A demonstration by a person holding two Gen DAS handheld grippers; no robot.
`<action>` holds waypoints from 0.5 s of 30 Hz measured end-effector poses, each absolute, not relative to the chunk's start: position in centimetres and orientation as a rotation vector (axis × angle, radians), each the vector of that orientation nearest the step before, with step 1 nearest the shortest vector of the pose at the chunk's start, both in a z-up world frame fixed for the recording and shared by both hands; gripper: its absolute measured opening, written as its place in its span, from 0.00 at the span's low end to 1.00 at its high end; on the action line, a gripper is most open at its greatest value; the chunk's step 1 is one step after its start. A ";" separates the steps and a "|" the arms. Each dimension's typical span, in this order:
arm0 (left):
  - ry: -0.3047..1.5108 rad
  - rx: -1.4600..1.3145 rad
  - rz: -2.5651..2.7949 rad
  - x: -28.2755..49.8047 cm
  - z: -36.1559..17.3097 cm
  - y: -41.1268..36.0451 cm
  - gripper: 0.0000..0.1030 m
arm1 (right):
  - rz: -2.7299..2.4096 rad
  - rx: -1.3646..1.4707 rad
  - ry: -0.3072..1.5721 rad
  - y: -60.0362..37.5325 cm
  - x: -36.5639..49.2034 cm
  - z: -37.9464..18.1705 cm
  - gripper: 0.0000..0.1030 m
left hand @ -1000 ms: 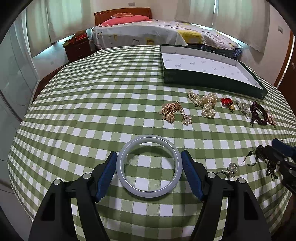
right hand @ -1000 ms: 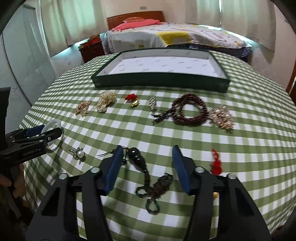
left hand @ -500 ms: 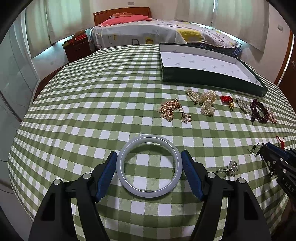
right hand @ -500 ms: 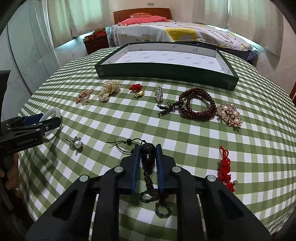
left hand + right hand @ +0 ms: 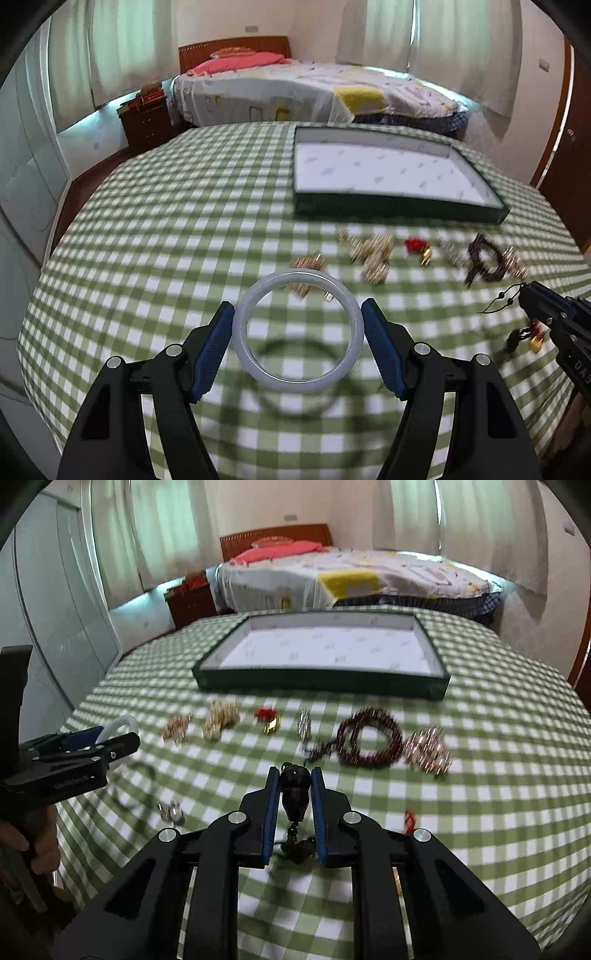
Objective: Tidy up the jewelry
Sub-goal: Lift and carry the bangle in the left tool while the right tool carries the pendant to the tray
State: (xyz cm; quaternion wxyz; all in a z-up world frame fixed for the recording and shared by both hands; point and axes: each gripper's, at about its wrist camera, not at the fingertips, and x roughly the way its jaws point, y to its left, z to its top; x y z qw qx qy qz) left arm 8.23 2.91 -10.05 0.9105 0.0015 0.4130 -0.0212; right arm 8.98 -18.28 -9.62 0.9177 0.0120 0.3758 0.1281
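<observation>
A white jade bangle (image 5: 295, 386) hangs above the checked cloth, casting a ring shadow below it. My left gripper (image 5: 297, 314) is shut on its two sides. In the right wrist view my right gripper (image 5: 294, 775) is shut on a dark pendant bead (image 5: 294, 794), with its cord and tassel dangling beneath, clear of the table. A green tray (image 5: 321, 681) with a white lining stands at the back of the table. The left gripper (image 5: 125, 738) shows at that view's left edge, and the right gripper (image 5: 528, 291) at the right of the left wrist view.
In front of the tray lies a row of jewelry: a gold chain piece (image 5: 177, 727), a pearl cluster (image 5: 220, 718), a red piece (image 5: 266, 716), a silver brooch (image 5: 304, 723), a dark red bead bracelet (image 5: 369, 742) and a gold brooch (image 5: 428, 751). A pearl earring (image 5: 171, 810) and red tassel (image 5: 409, 819) lie nearer.
My right gripper shut on the dark pendant and lifted it off the cloth. My left gripper rose with the bangle, which lay on the table before.
</observation>
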 end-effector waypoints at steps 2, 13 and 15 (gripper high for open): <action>0.842 -0.010 -0.055 9.1 -9.3 2.6 0.66 | 0.258 0.034 0.749 -18.6 9.8 -8.6 0.17; 0.710 -0.024 -0.074 16.1 -4.8 0.5 0.66 | 0.224 0.056 0.602 -20.6 18.0 -3.2 0.17; 0.680 -0.022 -0.067 17.6 -4.0 0.1 0.66 | 0.219 0.054 0.583 -20.8 19.6 -2.6 0.17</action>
